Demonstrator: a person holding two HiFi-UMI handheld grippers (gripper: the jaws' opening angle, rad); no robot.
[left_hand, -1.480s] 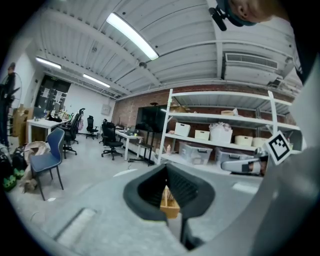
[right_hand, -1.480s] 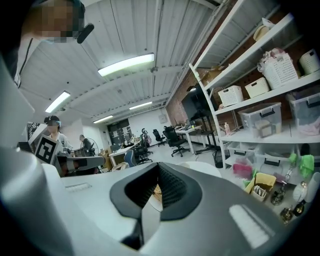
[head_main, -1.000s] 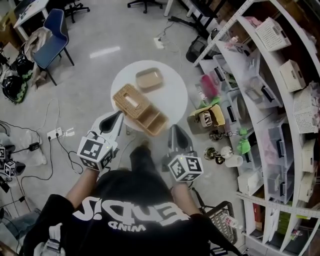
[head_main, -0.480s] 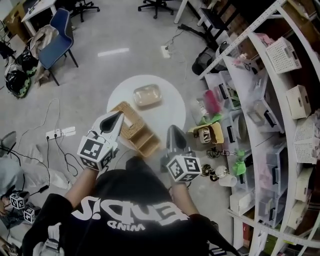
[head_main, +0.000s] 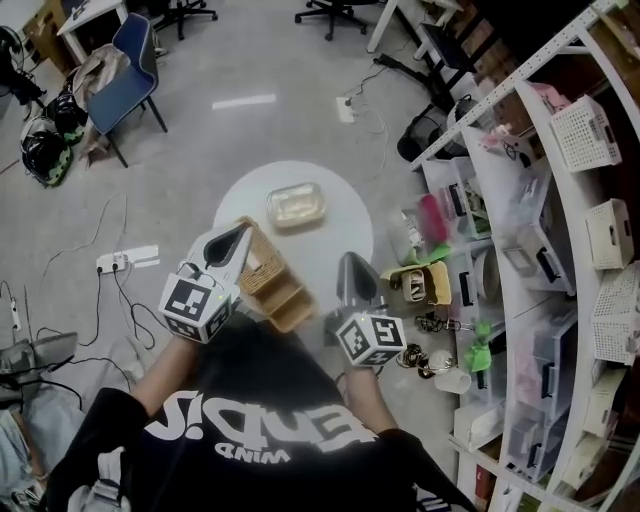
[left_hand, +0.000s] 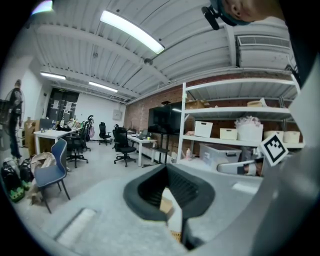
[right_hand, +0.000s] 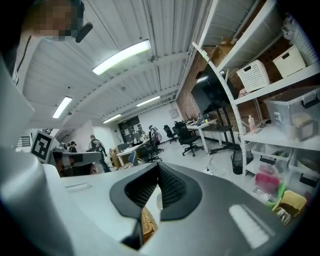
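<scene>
A wicker basket (head_main: 272, 286) blocks the near edge of the round table (head_main: 345, 228) between the left gripper (head_main: 241, 232) and right gripper (head_main: 349, 260). A clear container (head_main: 294, 204) sits beyond. Bare tabletop lies open rightward. Shelving (head_main: 505, 190) hems the right, and a power strip (head_main: 127, 259) lies on the open floor to the left.

– The tan woven wicker basket (head_main: 268, 272) is looking rough and matt.
– Yes. The round white table (head_main: 340, 215) is showing a smooth, faintly glossy top. The grey plastic left gripper (head_main: 238, 235) is looking matt, its black pads (left_hand: 187, 187) ribbed.
</scene>
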